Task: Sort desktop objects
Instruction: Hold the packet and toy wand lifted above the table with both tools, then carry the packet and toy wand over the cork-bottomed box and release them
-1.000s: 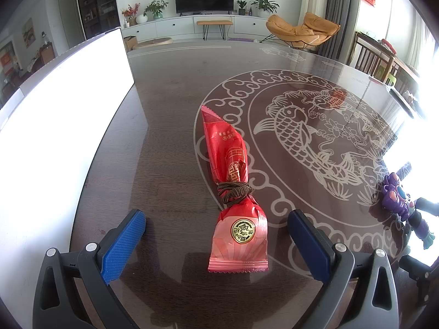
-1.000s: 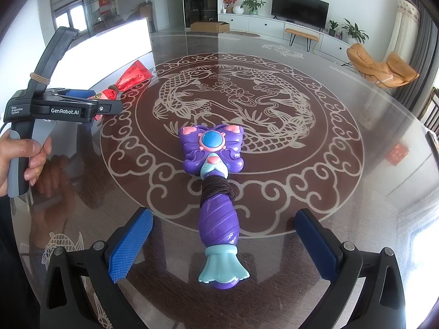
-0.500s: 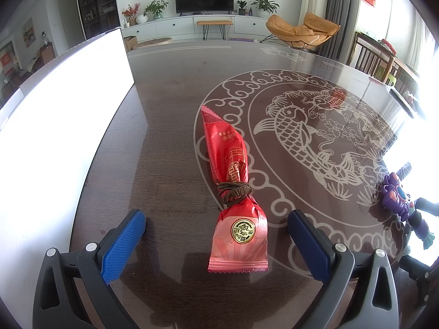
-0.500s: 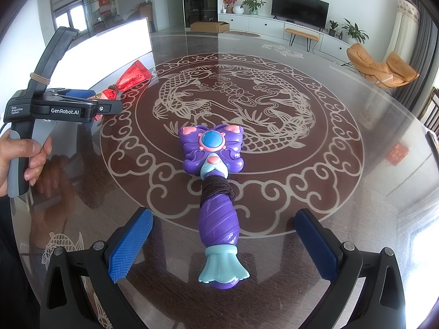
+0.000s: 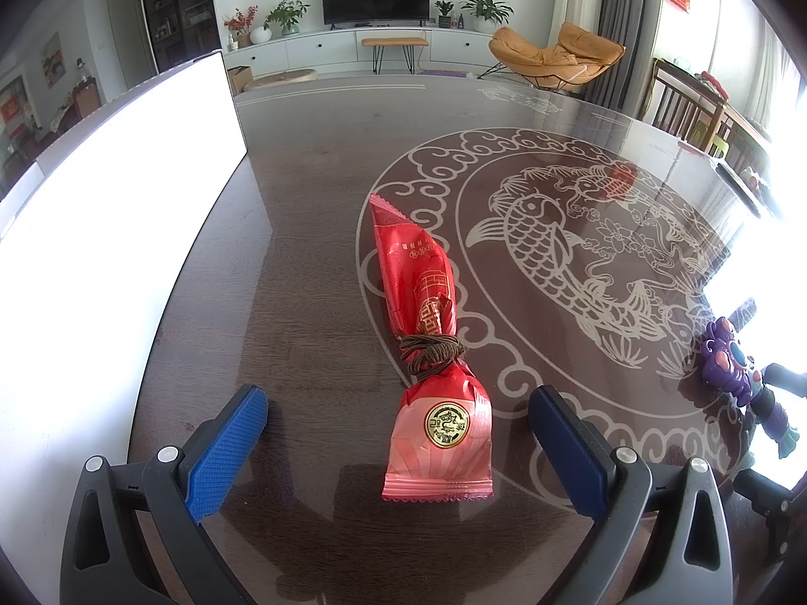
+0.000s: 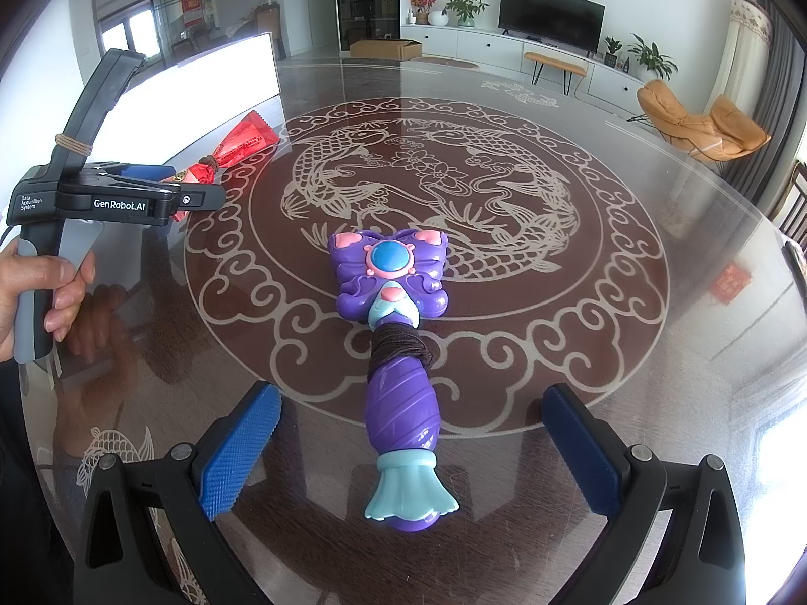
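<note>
Both grippers sit low over the dark glass-topped counter (image 5: 312, 232), each lined up with its own object. The left gripper (image 5: 398, 433) has its fingers (image 5: 227, 448) spread wide, and the near end of a red snack packet (image 5: 434, 353) lies between them, touching neither pad. The packet lies flat, stretching away from the gripper, pinched at its middle by a brown hair tie (image 5: 431, 353) wound round it, with a gold round seal on the pinker near half. It rests on the counter's left side, across the scrolled border of the white fish medallion, near a bright white board (image 5: 101, 232) that runs along the left edge. The right gripper (image 6: 411, 448) is likewise wide open, its blue fingers (image 6: 237, 454) flanking the handle of a purple toy wand (image 6: 398, 383) without touching it. The wand lies flat, pale blue flared base nearest the gripper, butterfly-shaped head pointing towards the counter's middle, a second brown hair tie (image 6: 398, 345) wrapped round its neck. From the right wrist view, a hand (image 6: 35, 292) grips the left gripper's handle near the counter's left edge.
</note>
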The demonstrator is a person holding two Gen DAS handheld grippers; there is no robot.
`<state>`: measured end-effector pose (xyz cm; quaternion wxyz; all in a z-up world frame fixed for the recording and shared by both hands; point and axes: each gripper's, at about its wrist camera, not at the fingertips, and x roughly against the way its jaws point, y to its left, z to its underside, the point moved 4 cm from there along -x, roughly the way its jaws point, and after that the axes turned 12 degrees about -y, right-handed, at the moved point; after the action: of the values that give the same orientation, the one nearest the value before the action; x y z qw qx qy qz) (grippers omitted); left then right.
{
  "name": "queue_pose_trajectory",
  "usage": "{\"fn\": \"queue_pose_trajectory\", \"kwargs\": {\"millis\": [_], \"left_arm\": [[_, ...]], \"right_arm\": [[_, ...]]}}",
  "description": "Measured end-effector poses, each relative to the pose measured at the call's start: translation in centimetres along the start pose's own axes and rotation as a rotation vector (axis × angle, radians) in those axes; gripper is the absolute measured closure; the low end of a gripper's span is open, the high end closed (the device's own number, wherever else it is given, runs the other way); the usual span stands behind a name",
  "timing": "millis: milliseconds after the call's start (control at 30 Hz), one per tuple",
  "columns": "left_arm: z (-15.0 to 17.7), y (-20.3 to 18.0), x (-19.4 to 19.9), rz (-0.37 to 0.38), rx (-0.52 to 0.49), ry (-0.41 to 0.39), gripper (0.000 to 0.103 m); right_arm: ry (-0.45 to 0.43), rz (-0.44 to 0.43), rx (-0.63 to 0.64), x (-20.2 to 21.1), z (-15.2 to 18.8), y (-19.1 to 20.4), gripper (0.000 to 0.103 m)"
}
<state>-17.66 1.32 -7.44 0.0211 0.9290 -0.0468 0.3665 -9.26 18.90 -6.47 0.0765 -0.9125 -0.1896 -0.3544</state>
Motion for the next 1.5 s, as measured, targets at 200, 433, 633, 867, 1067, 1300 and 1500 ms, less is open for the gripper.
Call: {"fn": "queue_pose_trajectory", "kwargs": {"millis": [200,433,633,867,1067,1300,1500], "left_arm": [[0.0,0.0,0.0,0.000,0.001,0.000,0.000],[0.0,0.0,0.0,0.000,0.000,0.000,0.000],[0.0,0.0,0.0,0.000,0.000,0.000,0.000],[0.4,-0.2,0.4,0.034,-0.029,0.027,0.000],[0.7,-0.5,1.1,0.132,-0.114,0.125,0.000],[-0.3,0.6,3.2,0.174,-0.073,0.021,0.074],[-1.1,1.1,9.5,0.204,-0.022,-0.115,0.074]], "right_arm": [[0.000,0.000,0.000,0.0,0.0,0.0,0.000],[0.000,0.000,0.000,0.0,0.0,0.0,0.000],[0.000,0.000,0.000,0.0,0.0,0.0,0.000],[0.000,0.000,0.000,0.0,0.0,0.0,0.000],[0.166,-0.063,0.057,-1.0,-1.3,0.0,0.000],[0.217,-0.085,0.070,-0.5,-2.4,1.1,0.080],[0.154,-0.139,-0.135,1.8,-2.7,0.1,0.080]]}}
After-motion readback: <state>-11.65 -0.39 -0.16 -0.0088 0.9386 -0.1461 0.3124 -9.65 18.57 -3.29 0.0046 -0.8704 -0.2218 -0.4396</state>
